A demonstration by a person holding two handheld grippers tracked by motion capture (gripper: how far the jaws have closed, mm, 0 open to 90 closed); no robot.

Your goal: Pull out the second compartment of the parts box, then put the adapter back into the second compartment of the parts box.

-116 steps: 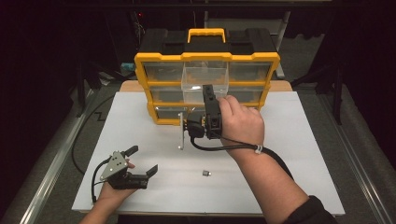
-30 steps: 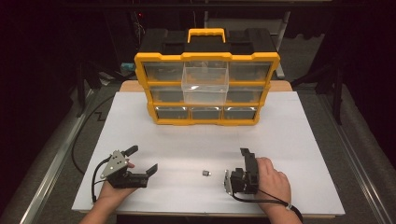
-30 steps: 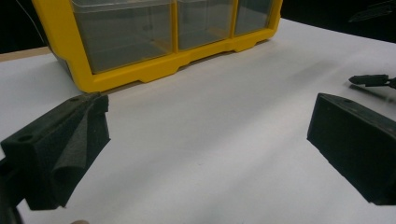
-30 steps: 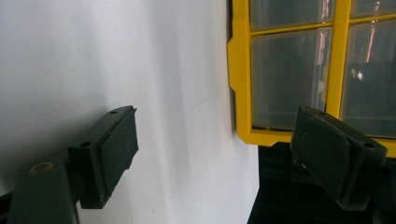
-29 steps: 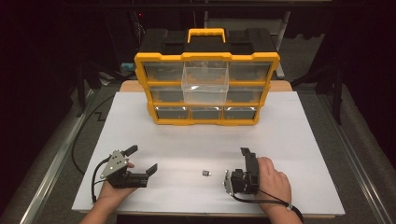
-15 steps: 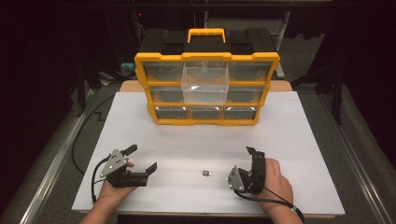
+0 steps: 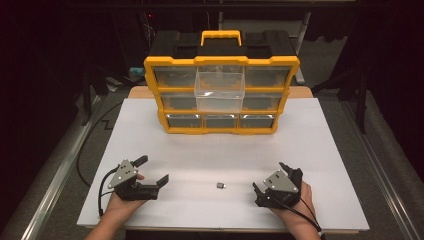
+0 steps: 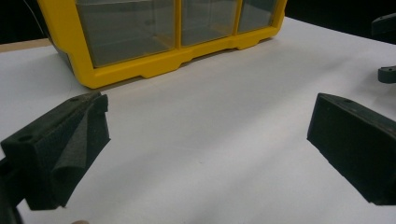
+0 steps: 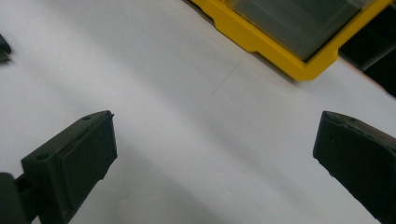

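A yellow drawer organizer (image 7: 222, 125) stands at the back of the white table top, its clear middle drawer (image 7: 220, 90) pulled out. A small dark part (image 7: 220, 185) lies on the table near the front, between my two grippers. My left gripper (image 7: 152, 170) rests at the front left, open and empty (image 8: 205, 135). My right gripper (image 7: 270, 176) rests at the front right, to the right of the small part. Its jaws have just been opening and stand wide with nothing between them (image 9: 215, 140). The organizer's yellow base (image 8: 140, 70) (image 9: 280, 56) lies ahead of both.
The white board (image 7: 325, 150) covers the table, with dark floor and metal rails at both sides. A black cable (image 7: 82, 155) trails off the left edge. The other gripper's jaw tips (image 8: 386, 46) show at the right edge of the left gripper view.
The right hand came down from the organizer's front to the table's front edge, then slid right, away from the small part. The left hand has kept still.
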